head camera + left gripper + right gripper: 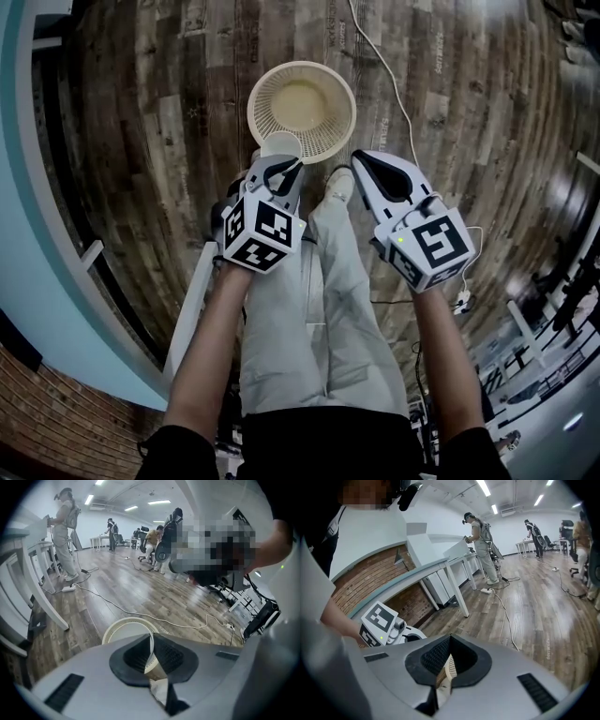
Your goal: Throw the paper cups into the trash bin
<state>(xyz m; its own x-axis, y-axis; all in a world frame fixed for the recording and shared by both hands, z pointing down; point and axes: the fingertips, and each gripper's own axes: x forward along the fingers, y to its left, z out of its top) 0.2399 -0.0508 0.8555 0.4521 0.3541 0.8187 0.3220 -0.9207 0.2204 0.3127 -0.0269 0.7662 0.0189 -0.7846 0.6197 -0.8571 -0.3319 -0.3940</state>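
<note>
Now left gripper (279,174) nearly closed, pinching wall of paper cup (281,143), cup mouth up; trash bin (302,105) stands on floor straight ahead, just beyond cup. Right gripper (367,169) has jaws together, seems empty, beside bin rim

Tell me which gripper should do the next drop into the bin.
Left. The left gripper is shut on the white paper cup, beside the rim of the cream round mesh trash bin. The right gripper is shut with no cup.
</note>
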